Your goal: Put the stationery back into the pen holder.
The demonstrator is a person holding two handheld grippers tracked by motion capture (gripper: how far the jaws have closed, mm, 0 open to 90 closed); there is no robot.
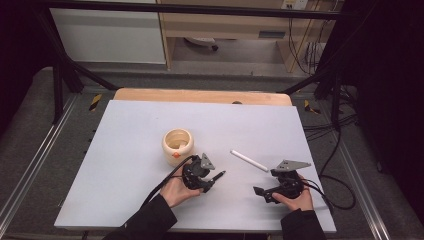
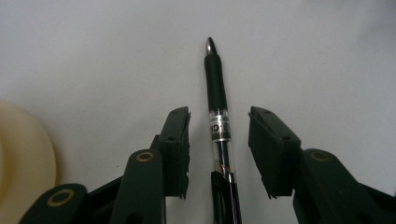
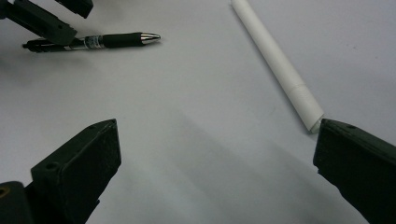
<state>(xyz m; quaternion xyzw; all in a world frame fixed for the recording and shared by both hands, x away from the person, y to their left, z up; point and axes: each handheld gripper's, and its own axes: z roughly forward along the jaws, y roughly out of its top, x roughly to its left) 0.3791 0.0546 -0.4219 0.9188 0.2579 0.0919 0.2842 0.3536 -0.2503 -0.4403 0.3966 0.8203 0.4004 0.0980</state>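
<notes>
1. Pale grey sheet (image 1: 150, 200) covers the table, with a bare wood strip (image 1: 200, 95) along its far edge; beyond are dark frame bars, cables and a cabinet.
2. Near the sheet's middle stands a cream cup (image 1: 177, 145), round, mouth up, with a small orange mark low on its near side.
3. Left gripper (image 1: 212, 181) sits just near and right of the cup, held in the left hand (image 1: 175, 190). Its jaws stand a little apart on either side of a black pen (image 2: 219, 126), not touching it.
4. Left gripper view gives detail that the high view lacks: the pen lies on the sheet, its metal tip pointing away, with a black grip, a clear barrel and a label band whose print is too small to read. The cup's rim shows at that view's left edge.
5. Right gripper (image 1: 262, 192), in the right hand (image 1: 300, 200), rests near the sheet's near right; its jaws are spread wide and hold nothing.
6. White stick (image 1: 248, 160) lies on the sheet between the grippers, slanting far-left to near-right. In the right gripper view its near end lies just beside one jaw; touching or not, I cannot tell.
</notes>
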